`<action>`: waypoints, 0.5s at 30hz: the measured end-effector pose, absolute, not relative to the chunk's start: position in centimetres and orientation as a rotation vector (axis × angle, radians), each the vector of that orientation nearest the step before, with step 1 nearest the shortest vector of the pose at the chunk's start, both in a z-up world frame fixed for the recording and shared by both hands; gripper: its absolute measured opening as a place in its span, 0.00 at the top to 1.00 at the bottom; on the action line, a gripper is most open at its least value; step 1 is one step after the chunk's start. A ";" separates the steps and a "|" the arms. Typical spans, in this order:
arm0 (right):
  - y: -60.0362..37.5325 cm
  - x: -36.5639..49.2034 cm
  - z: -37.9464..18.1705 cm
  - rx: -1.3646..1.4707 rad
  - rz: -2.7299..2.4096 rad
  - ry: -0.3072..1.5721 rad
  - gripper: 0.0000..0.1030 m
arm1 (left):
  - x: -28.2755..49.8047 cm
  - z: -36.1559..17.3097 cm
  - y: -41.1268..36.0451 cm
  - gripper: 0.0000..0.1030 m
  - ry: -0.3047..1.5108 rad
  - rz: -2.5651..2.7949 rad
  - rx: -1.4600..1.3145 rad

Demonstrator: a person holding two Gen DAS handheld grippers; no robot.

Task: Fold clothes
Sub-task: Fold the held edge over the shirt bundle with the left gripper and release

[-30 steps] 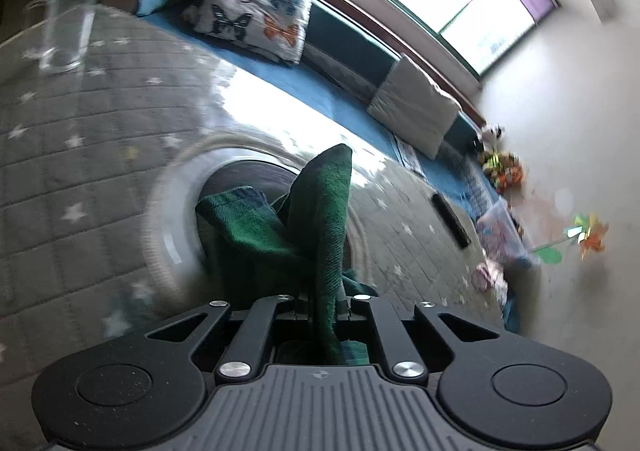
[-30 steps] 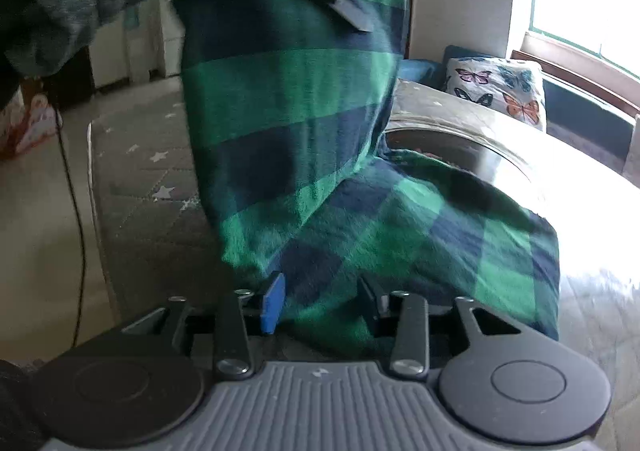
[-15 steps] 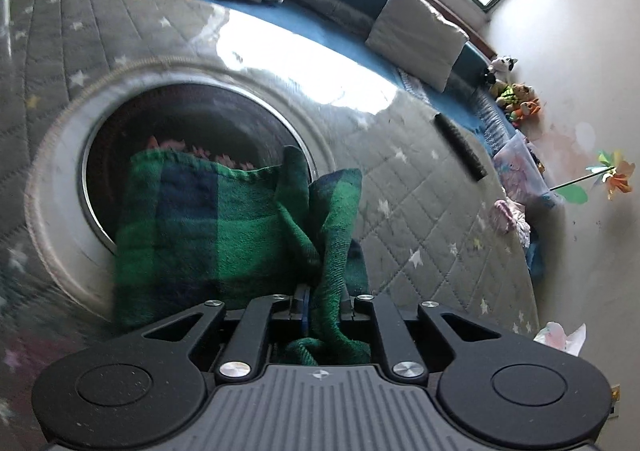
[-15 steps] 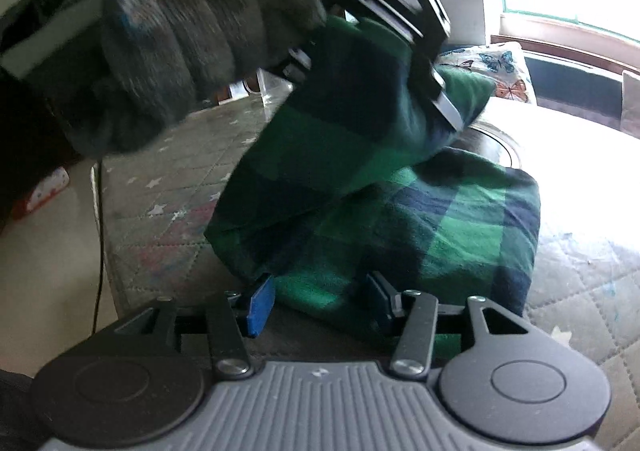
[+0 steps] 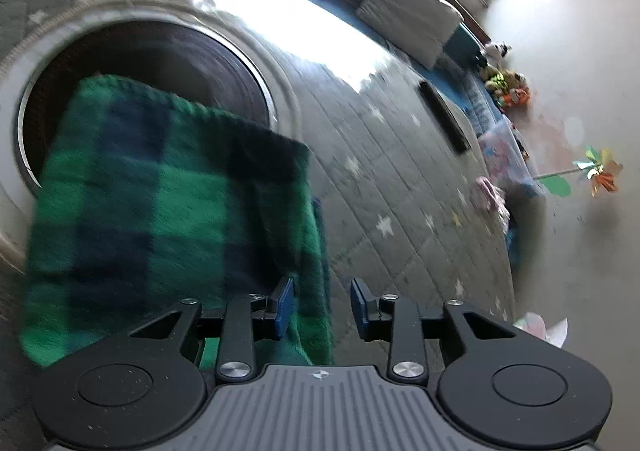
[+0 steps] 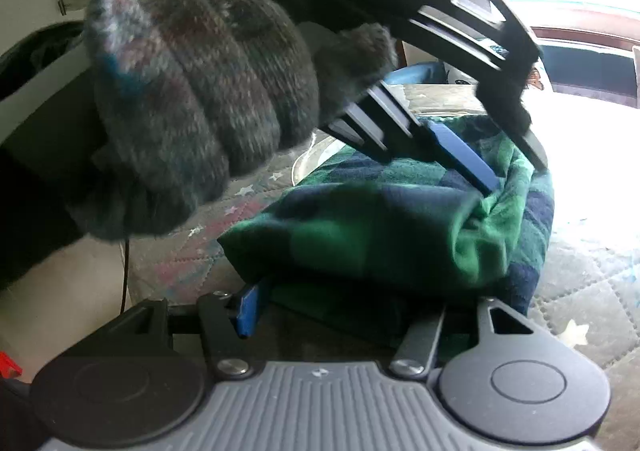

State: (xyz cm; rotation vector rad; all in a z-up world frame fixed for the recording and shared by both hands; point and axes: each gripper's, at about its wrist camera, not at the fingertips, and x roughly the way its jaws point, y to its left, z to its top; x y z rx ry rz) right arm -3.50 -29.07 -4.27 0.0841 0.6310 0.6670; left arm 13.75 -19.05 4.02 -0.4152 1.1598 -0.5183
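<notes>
A green and navy plaid cloth lies folded over itself on the grey quilted table, partly over a dark round inset. My left gripper is open, its fingers apart just above the cloth's near right edge, holding nothing. In the right wrist view the same cloth lies in a thick fold. My right gripper is open, with the cloth's near edge between its spread fingers; its right finger is hidden by the cloth. The left gripper's blue pad and a gloved hand hang over the cloth.
A dark round inset with a pale ring sits under the cloth. A black remote lies on the table to the right. Beyond are a bench with cushions, toys and a pinwheel.
My left gripper came down with the raised cloth edge, laid it over the rest and opened, letting go. My right gripper opened wider. The cloth went from hanging to lying folded.
</notes>
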 end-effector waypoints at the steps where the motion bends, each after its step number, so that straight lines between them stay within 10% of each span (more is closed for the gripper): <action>1: -29.1 -3.5 -4.3 0.091 0.670 0.631 0.41 | 13.7 3.9 -19.3 0.67 1.166 -0.528 -0.414; 15: -28.9 -3.3 -4.5 0.125 0.691 0.631 0.38 | 12.3 8.6 -12.3 0.67 0.960 -0.501 -0.285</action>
